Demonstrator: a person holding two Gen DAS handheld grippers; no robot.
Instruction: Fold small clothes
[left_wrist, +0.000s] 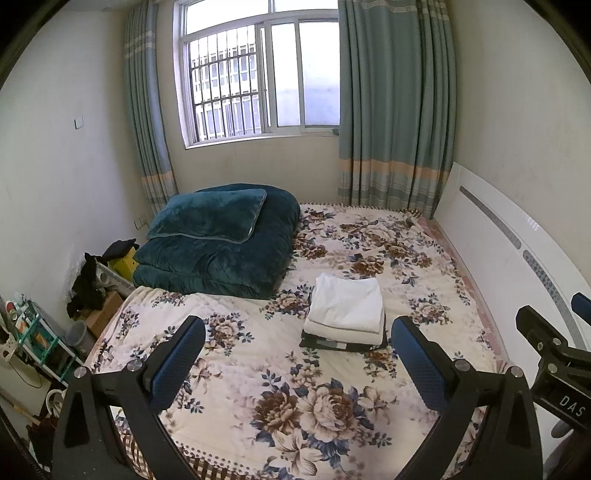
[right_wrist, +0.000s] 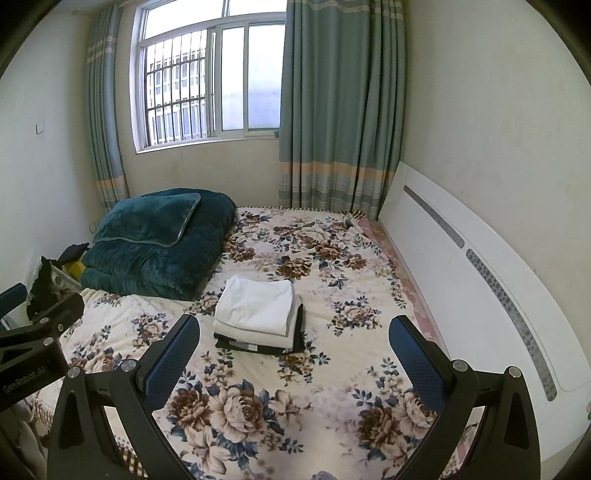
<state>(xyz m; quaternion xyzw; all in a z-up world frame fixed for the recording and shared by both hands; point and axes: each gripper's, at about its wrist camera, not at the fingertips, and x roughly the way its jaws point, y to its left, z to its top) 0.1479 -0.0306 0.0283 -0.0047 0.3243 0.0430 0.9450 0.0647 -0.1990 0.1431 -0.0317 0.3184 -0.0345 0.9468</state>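
Note:
A stack of folded clothes (left_wrist: 345, 314) lies on the floral bedspread (left_wrist: 258, 369), white pieces on top and a dark piece at the bottom. The right wrist view shows the same stack (right_wrist: 258, 317) near the bed's middle. My left gripper (left_wrist: 299, 354) is held above the near part of the bed, open, nothing between its blue-padded fingers (left_wrist: 177, 362). My right gripper (right_wrist: 295, 354) is likewise open and empty, short of the stack. The right gripper's body (left_wrist: 554, 354) shows at the left wrist view's right edge, and the left gripper's body (right_wrist: 33, 332) at the right wrist view's left edge.
A folded dark teal quilt with a pillow (left_wrist: 221, 243) sits at the bed's far left. A white headboard (left_wrist: 509, 258) runs along the right side. Curtains (left_wrist: 395, 103) and a window stand behind the bed. Boxes, dark clothes and a shelf (left_wrist: 37, 332) crowd the floor at left.

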